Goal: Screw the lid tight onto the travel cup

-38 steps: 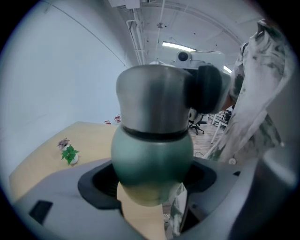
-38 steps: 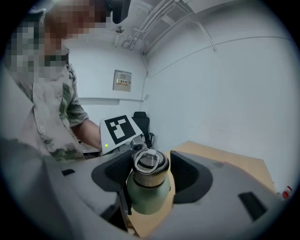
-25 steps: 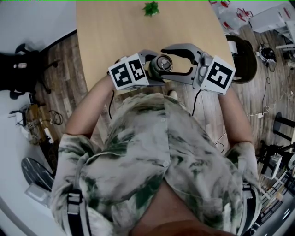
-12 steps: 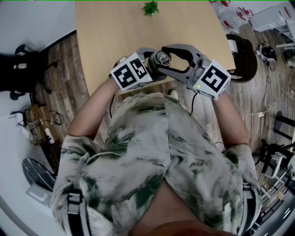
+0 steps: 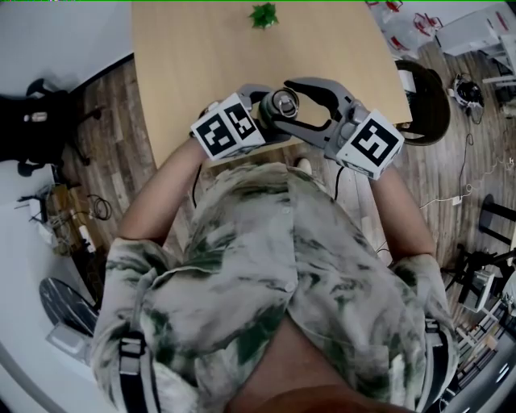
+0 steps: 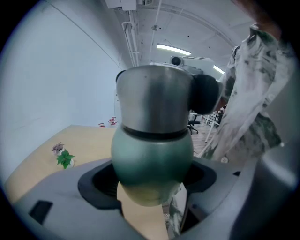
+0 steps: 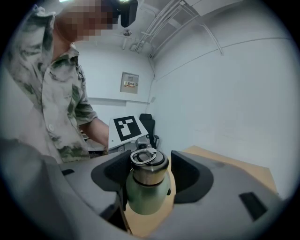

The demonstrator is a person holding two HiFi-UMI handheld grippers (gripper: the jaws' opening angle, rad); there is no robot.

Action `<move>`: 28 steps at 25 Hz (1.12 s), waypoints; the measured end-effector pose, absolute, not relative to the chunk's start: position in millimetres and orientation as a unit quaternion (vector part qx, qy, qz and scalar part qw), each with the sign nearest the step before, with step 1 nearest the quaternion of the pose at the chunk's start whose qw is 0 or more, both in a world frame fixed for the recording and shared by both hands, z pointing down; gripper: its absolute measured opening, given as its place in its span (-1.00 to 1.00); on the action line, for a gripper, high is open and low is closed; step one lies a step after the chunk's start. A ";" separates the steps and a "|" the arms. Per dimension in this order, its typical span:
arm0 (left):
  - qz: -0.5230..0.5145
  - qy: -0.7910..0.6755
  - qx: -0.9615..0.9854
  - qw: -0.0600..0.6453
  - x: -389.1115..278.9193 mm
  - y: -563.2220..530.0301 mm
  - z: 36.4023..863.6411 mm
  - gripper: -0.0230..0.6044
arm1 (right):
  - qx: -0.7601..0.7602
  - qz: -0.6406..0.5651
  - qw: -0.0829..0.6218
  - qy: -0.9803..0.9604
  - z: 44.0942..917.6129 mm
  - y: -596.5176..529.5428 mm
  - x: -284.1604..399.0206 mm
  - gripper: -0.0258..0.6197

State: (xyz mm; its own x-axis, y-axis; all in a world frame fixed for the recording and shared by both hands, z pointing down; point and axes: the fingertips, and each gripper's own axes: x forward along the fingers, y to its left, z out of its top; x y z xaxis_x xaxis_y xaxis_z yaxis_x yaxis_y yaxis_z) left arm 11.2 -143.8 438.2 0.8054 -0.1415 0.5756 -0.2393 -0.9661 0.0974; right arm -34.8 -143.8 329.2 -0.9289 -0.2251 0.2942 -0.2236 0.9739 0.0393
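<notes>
Gripping the travel cup (image 6: 152, 159) by its green lower body, my left gripper (image 6: 150, 187) is clamped on it from both sides. It holds the cup in the air over the near edge of the wooden table (image 5: 201, 64), close to my chest. The steel lid (image 7: 149, 166), with a ring handle on top, sits on the cup between the jaws of my right gripper (image 7: 149, 180). Those jaws stand spread and have just been opening, with one pad visibly clear of the lid. A small green plant (image 5: 264, 14) stands at the table's far edge.
</notes>
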 end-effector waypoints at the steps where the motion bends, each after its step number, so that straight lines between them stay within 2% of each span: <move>1: 0.295 -0.090 0.948 0.079 11.3 -140.8 437.1 0.29 | 0.095 -0.002 0.151 -0.984 328.3 -141.5 -34.2 -0.04; 3: 0.293 -0.071 0.951 0.072 13.0 -135.5 435.0 0.29 | 0.060 -0.006 0.156 -0.986 327.1 -136.5 -32.3 0.02; 10: 0.287 -0.029 0.956 0.060 19.2 -121.7 430.7 0.29 | -0.019 -0.007 0.172 -0.985 325.1 -121.1 -26.9 0.02; 15: 0.289 -0.014 0.956 0.056 21.5 -114.9 430.6 0.29 | -0.042 -0.014 0.175 -0.984 325.6 -114.7 -29.4 -0.07; 28: 0.296 -0.120 0.944 0.083 14.4 -145.6 442.8 0.29 | 0.122 -0.017 0.162 -0.979 337.0 -141.9 -32.2 -0.09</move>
State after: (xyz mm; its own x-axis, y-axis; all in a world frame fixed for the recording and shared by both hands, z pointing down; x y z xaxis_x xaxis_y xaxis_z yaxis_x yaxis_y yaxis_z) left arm 14.4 -145.6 442.8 0.7956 -0.1781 0.5790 -0.2765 -0.9572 0.0854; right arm -32.2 -141.9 337.0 -0.9175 -0.2444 0.3137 -0.2330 0.9697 0.0738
